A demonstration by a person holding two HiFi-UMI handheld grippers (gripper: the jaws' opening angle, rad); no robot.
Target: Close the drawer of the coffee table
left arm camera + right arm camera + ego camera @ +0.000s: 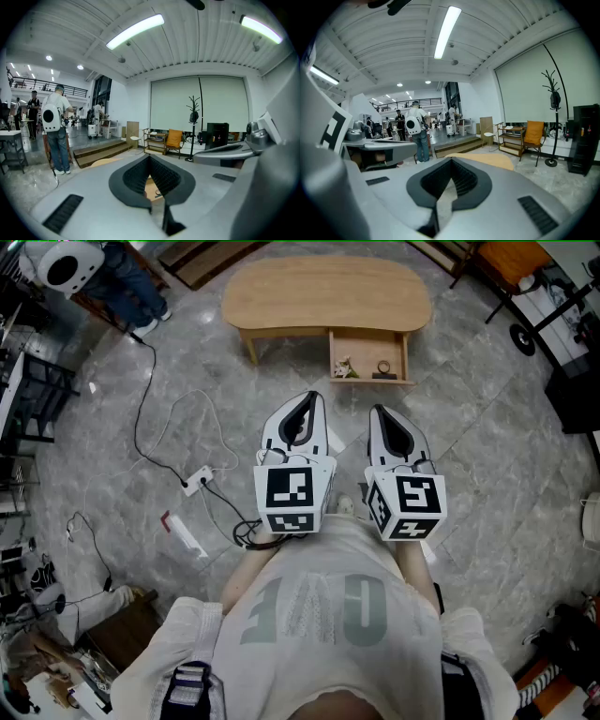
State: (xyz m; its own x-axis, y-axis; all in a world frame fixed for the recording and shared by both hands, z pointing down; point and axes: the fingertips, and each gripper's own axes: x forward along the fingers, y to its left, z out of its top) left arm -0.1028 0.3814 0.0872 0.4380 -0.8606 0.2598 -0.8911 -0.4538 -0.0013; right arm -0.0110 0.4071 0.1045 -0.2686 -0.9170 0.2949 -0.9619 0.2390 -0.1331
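The drawer [368, 354] stands pulled out of the coffee table [319, 292] at 12 o'clock in the head view. Its front faces 6 o'clock, and the table's long axis runs 9 to 3. Small objects [344, 367] lie inside. The left gripper [314, 397] and right gripper [376, 412] are held side by side, well short of it and tipped slightly down toward 12. Both have their jaws together on nothing. Only the left gripper view shows the drawer's wood; the right gripper view shows the tabletop.
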